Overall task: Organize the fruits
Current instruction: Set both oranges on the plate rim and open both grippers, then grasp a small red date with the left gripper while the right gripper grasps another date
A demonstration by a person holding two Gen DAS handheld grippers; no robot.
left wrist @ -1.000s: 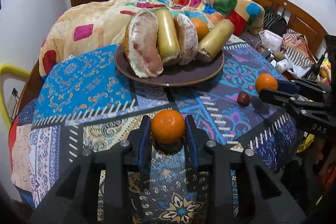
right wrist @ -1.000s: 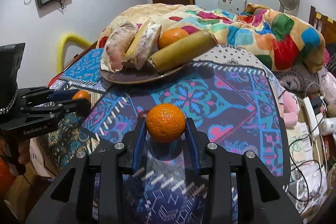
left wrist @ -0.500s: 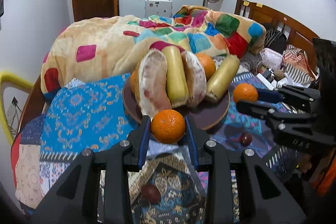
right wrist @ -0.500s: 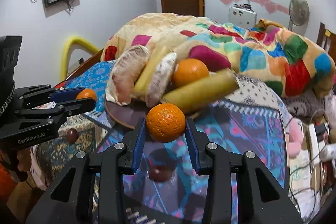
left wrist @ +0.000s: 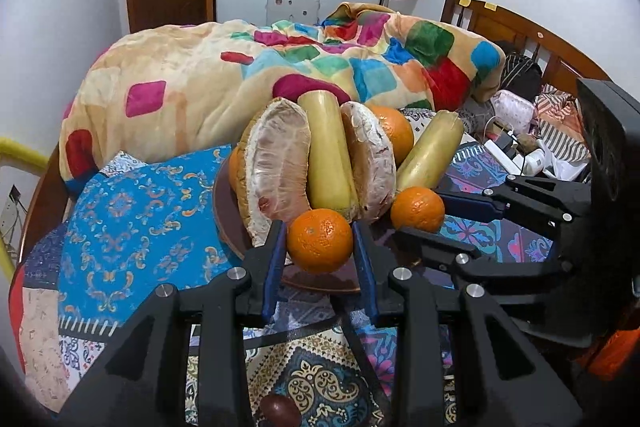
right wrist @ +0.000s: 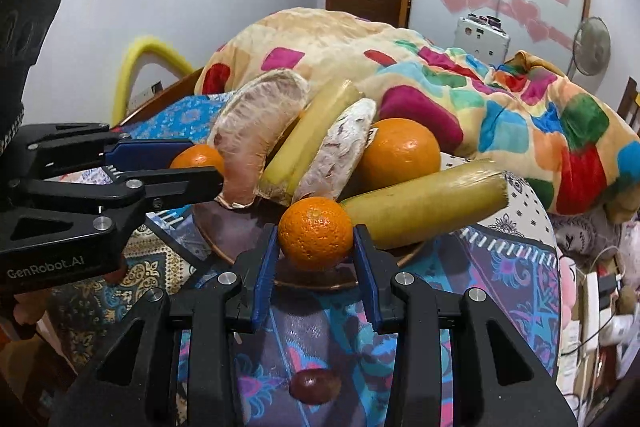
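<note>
My left gripper [left wrist: 320,243] is shut on a small orange [left wrist: 320,241] and holds it over the near rim of the brown plate [left wrist: 226,215]. My right gripper [right wrist: 316,245] is shut on another small orange [right wrist: 316,233] over the plate's [right wrist: 224,223] near edge. The plate holds two peeled pomelo pieces [left wrist: 278,171], two yellow sugarcane sticks [left wrist: 328,155] and a larger orange [right wrist: 398,153]. Each gripper shows in the other's view: the right one [left wrist: 418,213], the left one [right wrist: 198,165].
The plate sits on a table with a patterned blue cloth [left wrist: 132,227]. Small dark red fruits lie on the cloth below each gripper [left wrist: 280,411] [right wrist: 314,385]. A bed with a colourful blanket [left wrist: 240,75] stands behind. Clutter lies at the right [left wrist: 520,147].
Both grippers have risen from the cloth and moved forward to the plate, each carrying its orange. The two oranges now hang close together at the plate's near side.
</note>
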